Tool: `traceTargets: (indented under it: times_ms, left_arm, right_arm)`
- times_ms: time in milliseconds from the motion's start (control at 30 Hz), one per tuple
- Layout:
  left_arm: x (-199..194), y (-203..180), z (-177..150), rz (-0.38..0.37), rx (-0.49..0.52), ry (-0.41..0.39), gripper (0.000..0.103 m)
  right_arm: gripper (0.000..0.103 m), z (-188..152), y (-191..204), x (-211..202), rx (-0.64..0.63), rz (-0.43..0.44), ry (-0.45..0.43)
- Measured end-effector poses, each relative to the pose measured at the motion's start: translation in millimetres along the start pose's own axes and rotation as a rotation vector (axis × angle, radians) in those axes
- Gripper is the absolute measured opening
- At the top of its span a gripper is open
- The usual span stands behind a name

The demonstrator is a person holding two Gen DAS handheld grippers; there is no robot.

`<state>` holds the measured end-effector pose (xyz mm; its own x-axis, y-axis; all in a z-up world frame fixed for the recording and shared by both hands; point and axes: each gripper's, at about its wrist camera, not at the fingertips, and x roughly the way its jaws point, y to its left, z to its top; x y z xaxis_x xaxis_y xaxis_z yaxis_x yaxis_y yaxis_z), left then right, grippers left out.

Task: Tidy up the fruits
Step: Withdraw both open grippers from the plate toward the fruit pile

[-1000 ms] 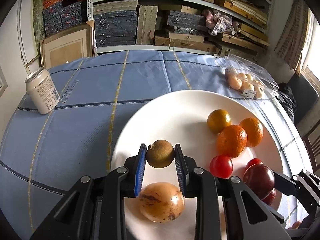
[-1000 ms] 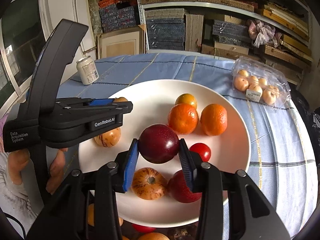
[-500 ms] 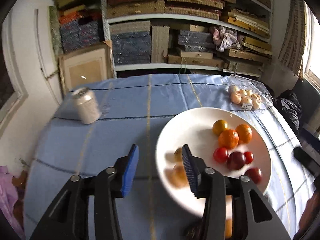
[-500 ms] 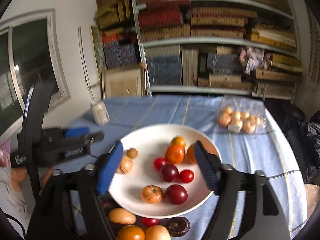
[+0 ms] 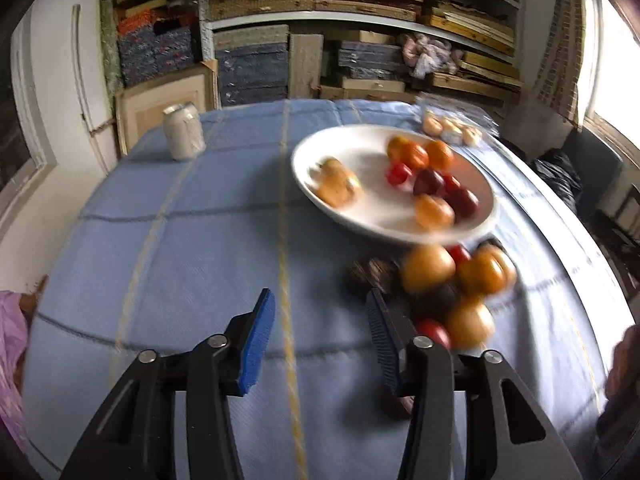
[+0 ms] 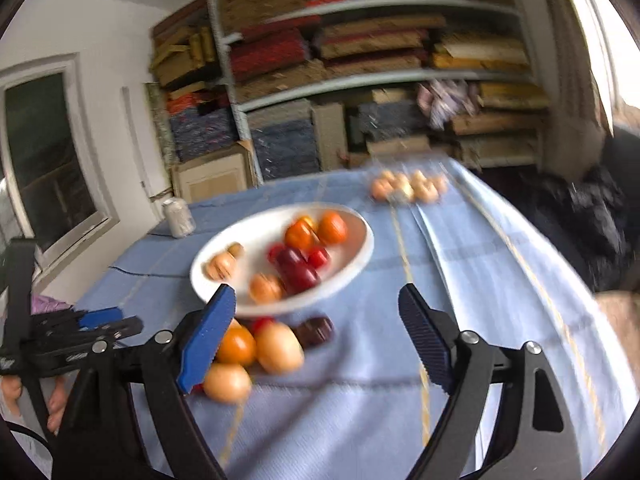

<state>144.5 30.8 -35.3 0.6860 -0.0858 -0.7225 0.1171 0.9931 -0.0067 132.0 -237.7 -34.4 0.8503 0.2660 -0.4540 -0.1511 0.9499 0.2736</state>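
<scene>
A white plate on the blue tablecloth holds several fruits: oranges, red and dark plums and tan fruits. A loose pile of orange, tan and dark fruits lies on the cloth in front of the plate. My left gripper is open and empty, over the cloth left of the pile. My right gripper is open and empty, above the cloth just right of the pile. Both views are blurred.
A white drink can stands at the table's far left. A clear pack of pale round items lies at the far right. Shelves of stacked goods stand behind the table. A dark bag sits right.
Both grippers let go of their fruits over the plate, opened and pulled back toward me. The small brown fruit and the dark plum now lie on the plate.
</scene>
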Motion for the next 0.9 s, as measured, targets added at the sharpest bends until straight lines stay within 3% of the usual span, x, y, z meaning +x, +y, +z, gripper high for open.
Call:
traceTargets:
  times_ms: [167, 500, 900]
  left_arm:
    - [-1.1, -13.6, -20.4, -0.056, 0.028, 0.006, 0.054]
    - [10.5, -34.1, -37.5, -0.129, 0.104, 0.053, 0.055]
    - [21.8, -39.6, -39.5, -0.147, 0.124, 0.101, 0.055]
  right_arm:
    - [0.084, -12.6, -23.6, 6.5, 0.132, 0.027, 0.061]
    - [0.09, -13.8, -16.4, 13.8, 0.108, 0.019, 0.085]
    - [0.093, -15.5, -16.0, 17.9, 0.113, 0.029, 0.111]
